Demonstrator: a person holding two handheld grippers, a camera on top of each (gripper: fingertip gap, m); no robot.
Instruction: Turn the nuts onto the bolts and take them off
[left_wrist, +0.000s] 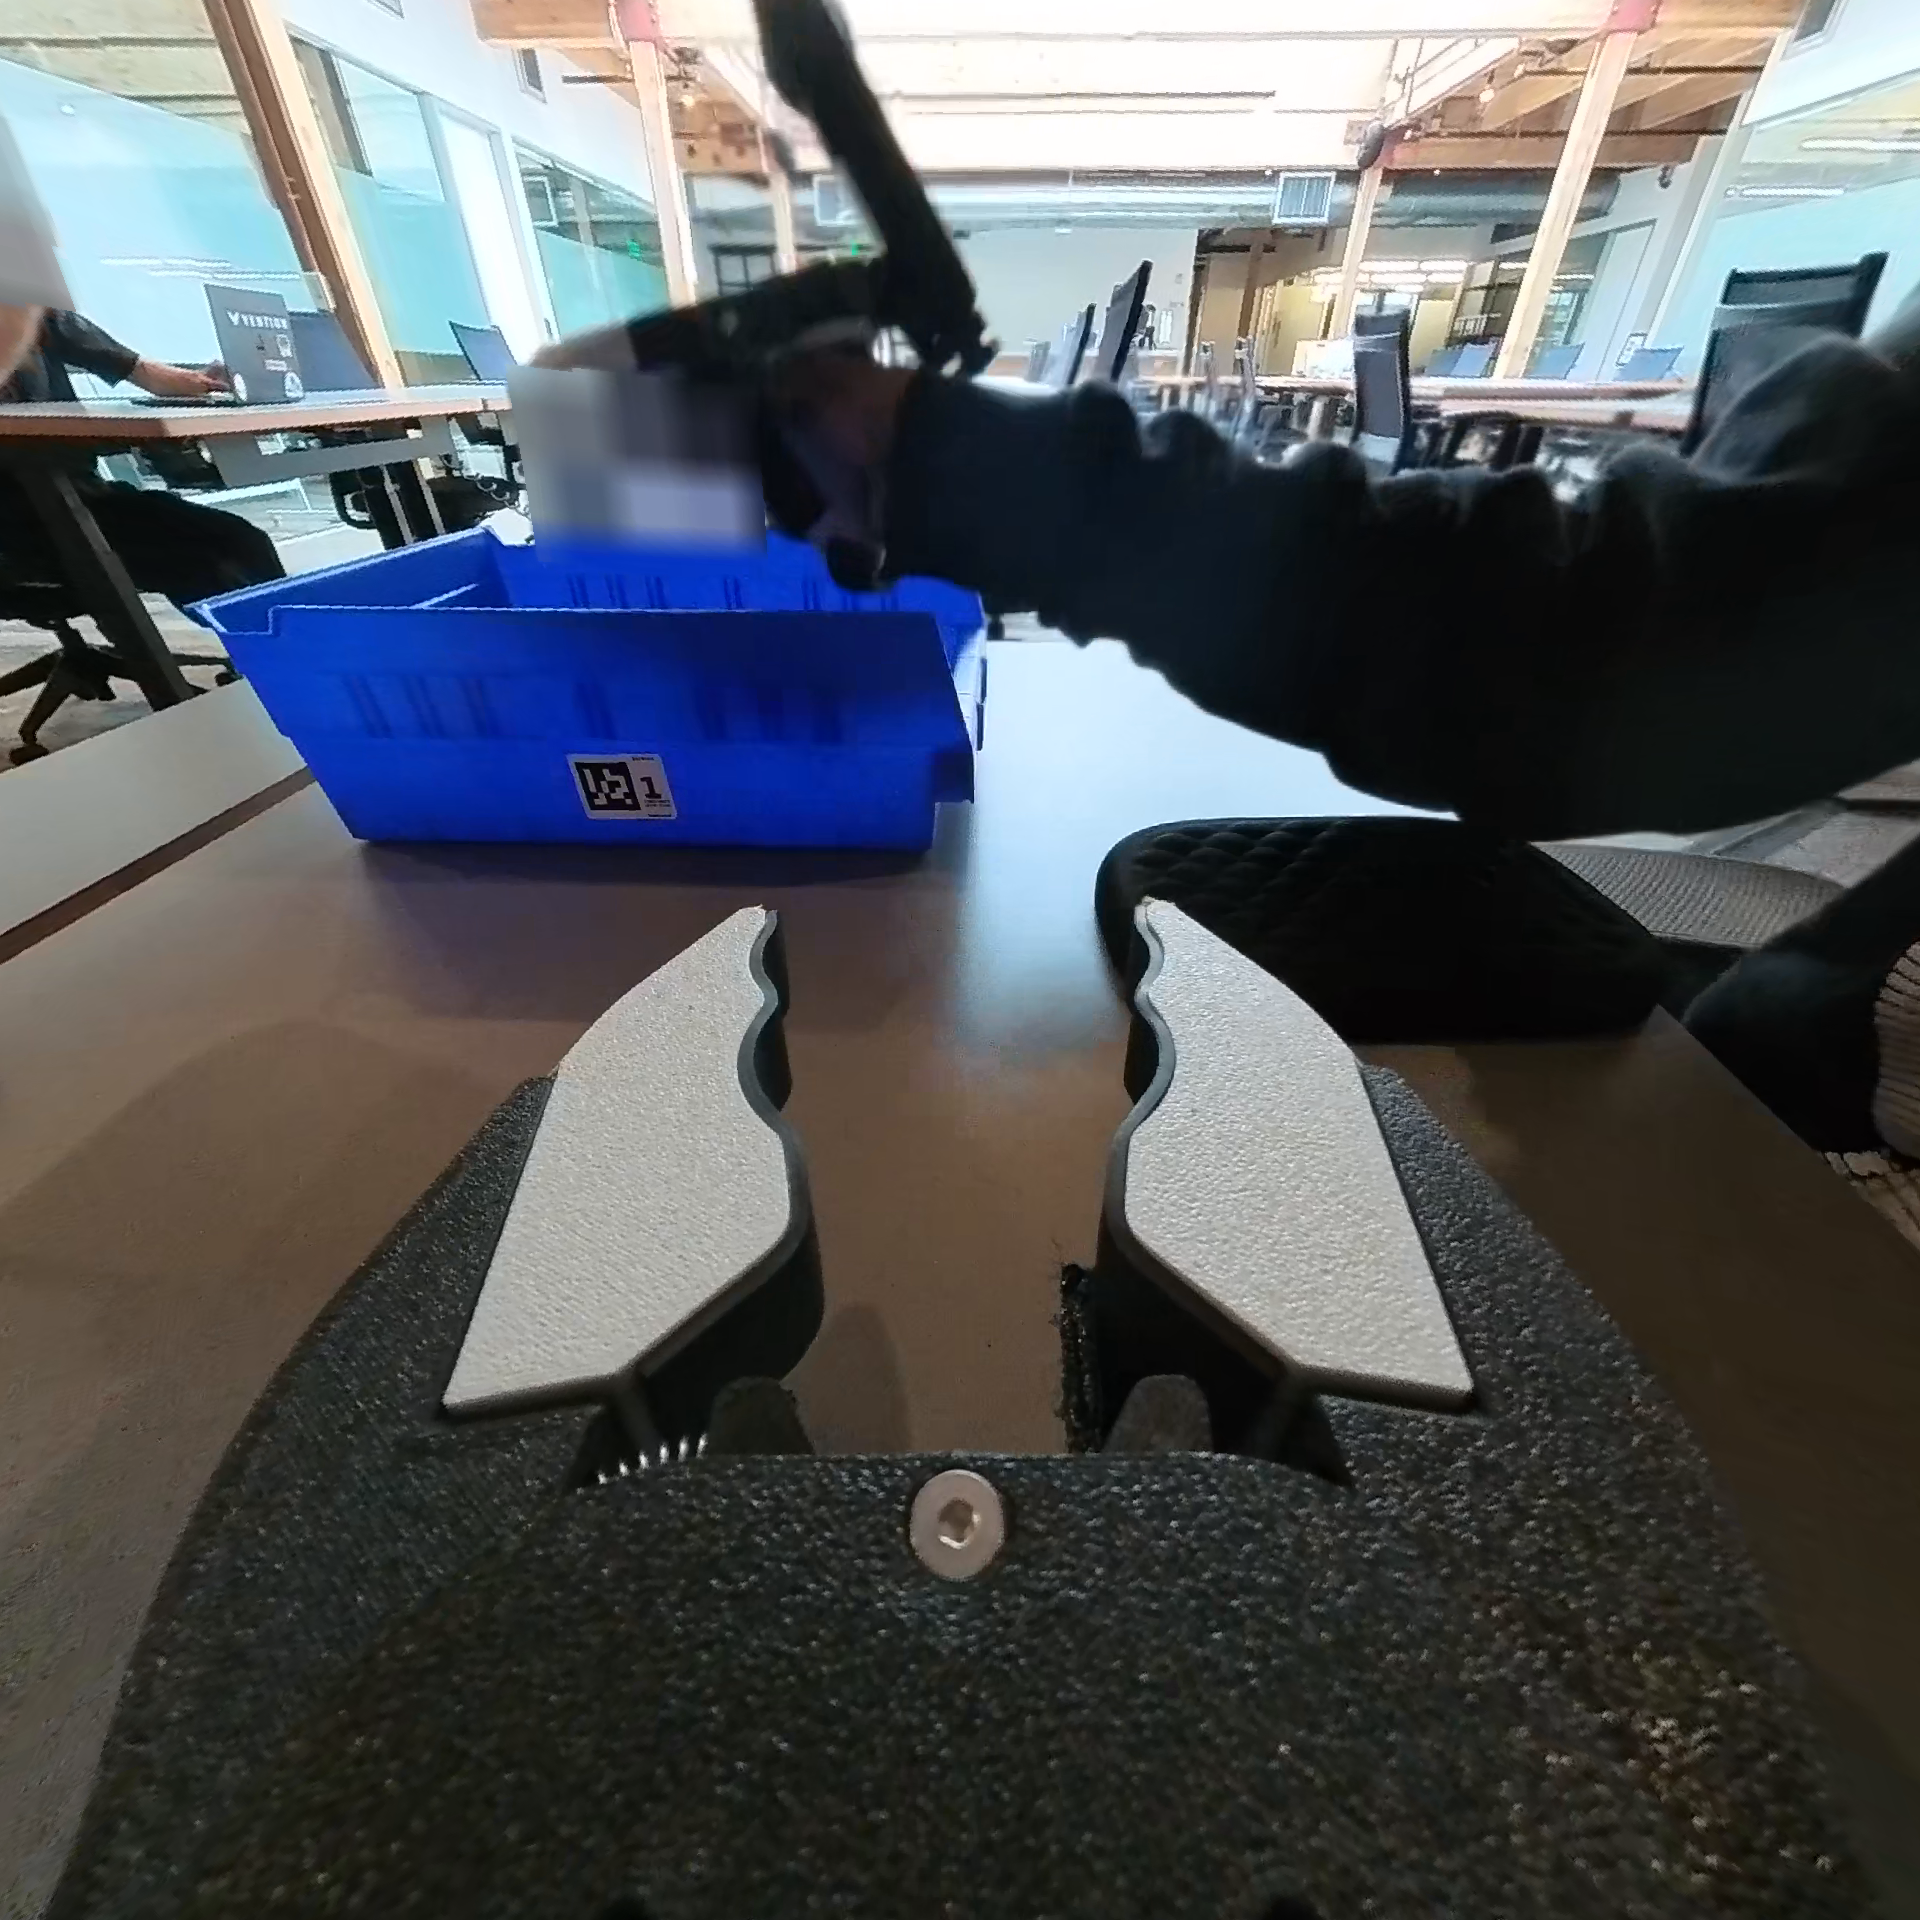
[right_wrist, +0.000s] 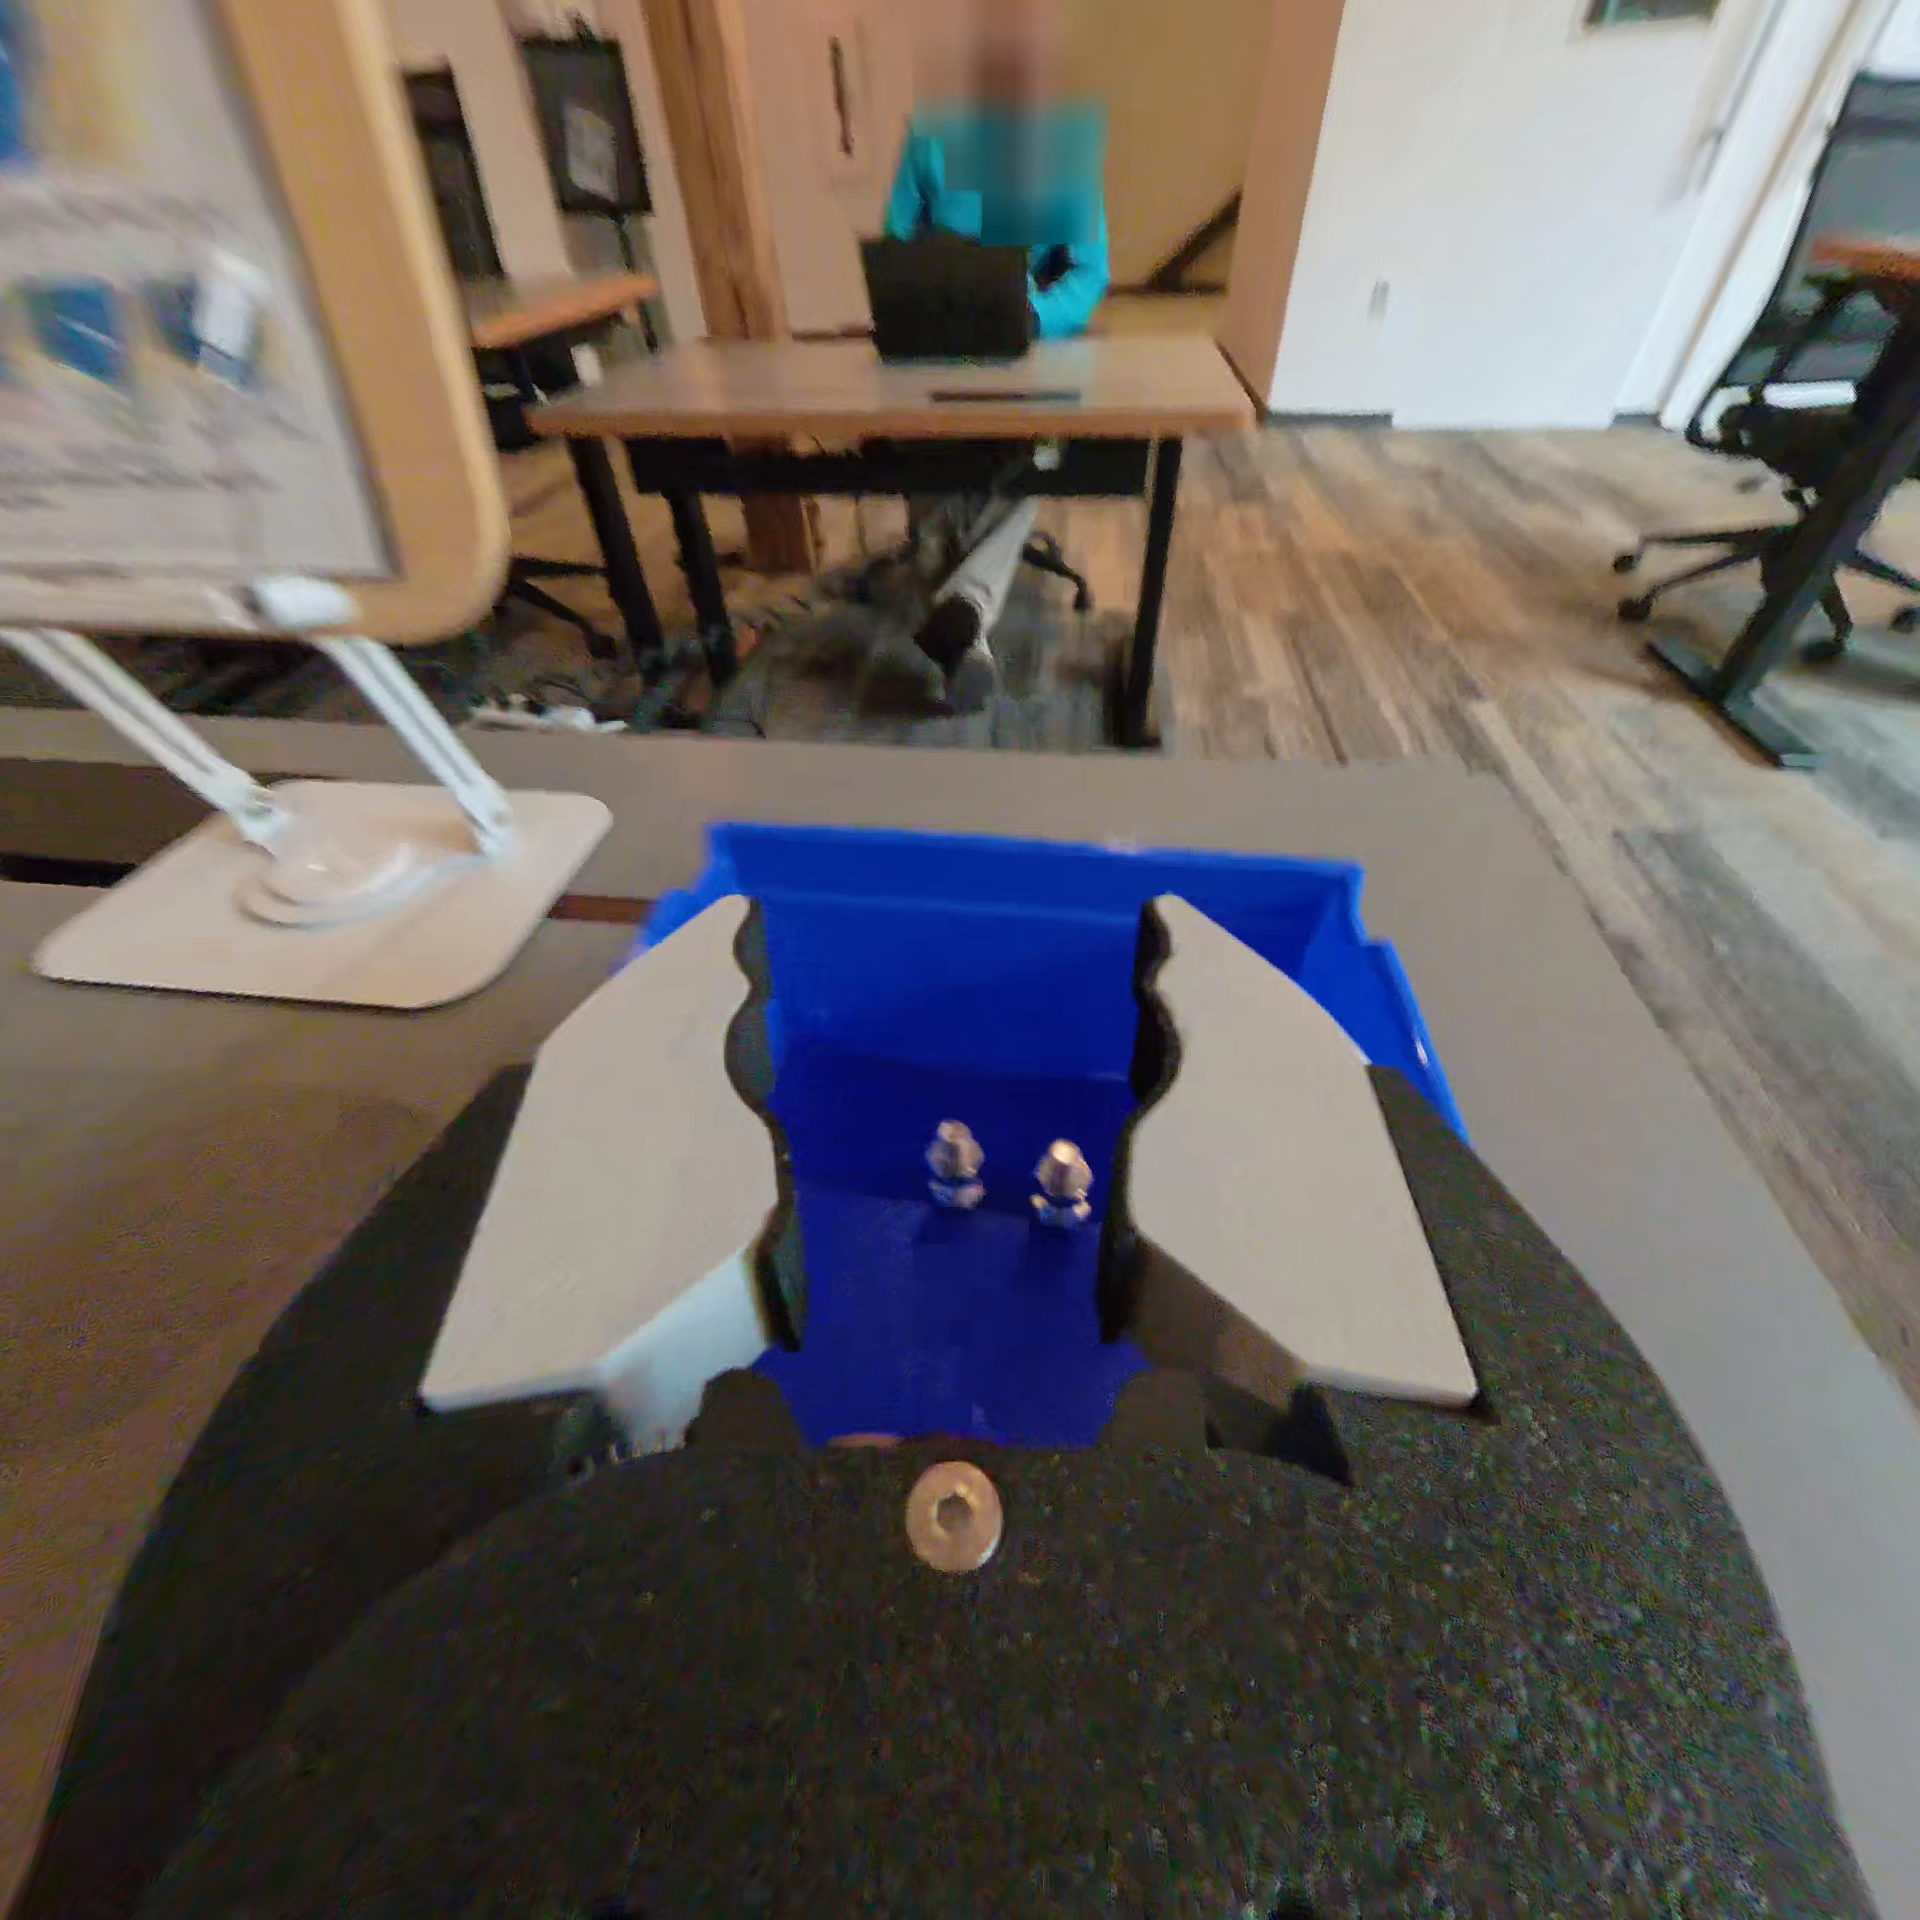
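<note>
I judge nothing started: my right gripper (right_wrist: 951, 1049) hovers spread above the blue plastic bin (right_wrist: 1039, 914) holding two small silver bolts (right_wrist: 1006, 1179), my left gripper (left_wrist: 956, 1023) spread and empty over the dark table (left_wrist: 260, 1039).

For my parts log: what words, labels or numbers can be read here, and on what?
I don't quote writing, only where it stands.
Sticker, front wall of the blue bin: a square code and small print.
Laptop lid, far desk: a light wordmark and stickers.
Board on the white stand: too blurred to read.
Bolts in the bin: no markings seen.
</note>
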